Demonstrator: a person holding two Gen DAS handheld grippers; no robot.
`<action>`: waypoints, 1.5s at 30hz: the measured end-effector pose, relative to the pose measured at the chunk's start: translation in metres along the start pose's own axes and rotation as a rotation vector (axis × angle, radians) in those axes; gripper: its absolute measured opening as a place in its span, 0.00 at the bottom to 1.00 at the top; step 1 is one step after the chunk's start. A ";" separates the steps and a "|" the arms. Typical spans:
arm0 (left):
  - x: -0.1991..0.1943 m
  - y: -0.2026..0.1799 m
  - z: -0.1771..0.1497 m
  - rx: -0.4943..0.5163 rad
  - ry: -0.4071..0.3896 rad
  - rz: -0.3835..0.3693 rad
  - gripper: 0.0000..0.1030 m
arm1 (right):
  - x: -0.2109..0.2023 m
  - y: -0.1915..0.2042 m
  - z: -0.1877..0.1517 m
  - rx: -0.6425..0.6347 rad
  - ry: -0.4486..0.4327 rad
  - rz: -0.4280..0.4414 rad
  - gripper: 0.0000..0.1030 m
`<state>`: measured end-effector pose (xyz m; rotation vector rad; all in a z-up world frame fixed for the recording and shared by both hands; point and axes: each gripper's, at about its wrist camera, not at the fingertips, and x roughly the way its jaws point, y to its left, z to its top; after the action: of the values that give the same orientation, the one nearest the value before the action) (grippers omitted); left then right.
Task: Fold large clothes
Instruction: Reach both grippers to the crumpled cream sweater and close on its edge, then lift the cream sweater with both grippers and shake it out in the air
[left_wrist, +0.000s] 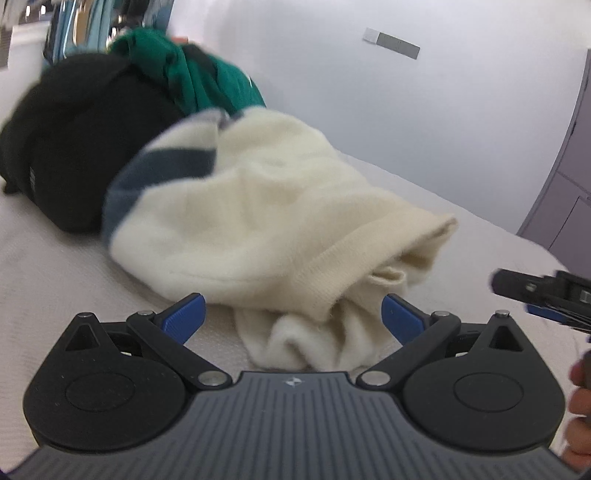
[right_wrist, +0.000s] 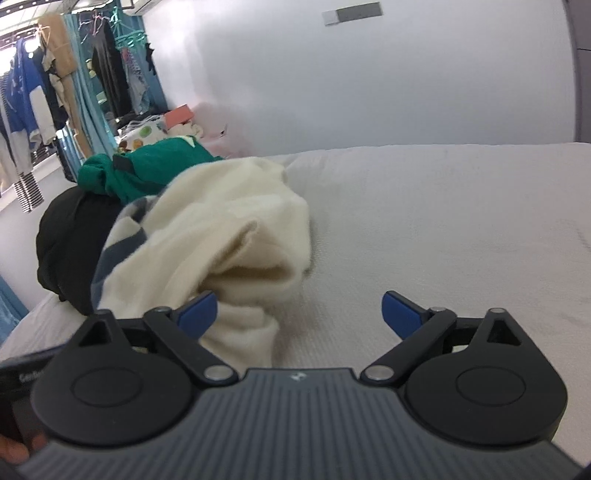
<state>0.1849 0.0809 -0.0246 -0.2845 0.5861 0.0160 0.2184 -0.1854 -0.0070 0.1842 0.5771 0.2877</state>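
A crumpled cream sweater (left_wrist: 280, 218) with dark blue and grey stripes lies in a heap on the white bed (left_wrist: 55, 280). My left gripper (left_wrist: 293, 317) stands open just above the bed, and a bunched fold of the sweater lies between its blue fingers (left_wrist: 184, 317) without being pinched. In the right wrist view the same cream sweater (right_wrist: 221, 229) lies to the left. My right gripper (right_wrist: 299, 314) is open over the bedsheet, its left finger (right_wrist: 197, 314) close against the sweater's near edge. The right gripper (left_wrist: 546, 295) also shows at the right edge of the left wrist view.
Behind the sweater lie a black garment (left_wrist: 74, 147) and a green garment (left_wrist: 192, 70) in a pile. A bare stretch of bedsheet (right_wrist: 443, 221) spreads to the right. A white wall (right_wrist: 369, 81) backs the bed. Hanging clothes (right_wrist: 44, 103) fill the far left.
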 end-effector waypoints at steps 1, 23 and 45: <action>0.006 0.002 -0.001 -0.004 0.004 -0.009 0.99 | 0.008 -0.001 0.001 0.002 0.003 0.019 0.88; 0.049 0.018 -0.003 -0.039 -0.124 -0.105 0.08 | 0.046 -0.001 -0.018 -0.100 -0.109 0.196 0.77; -0.014 0.055 -0.001 -0.185 -0.235 -0.117 0.06 | 0.033 0.097 -0.038 -0.502 -0.208 0.197 0.76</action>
<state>0.1675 0.1340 -0.0318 -0.4893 0.3341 -0.0093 0.2028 -0.0796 -0.0302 -0.2142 0.2670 0.5872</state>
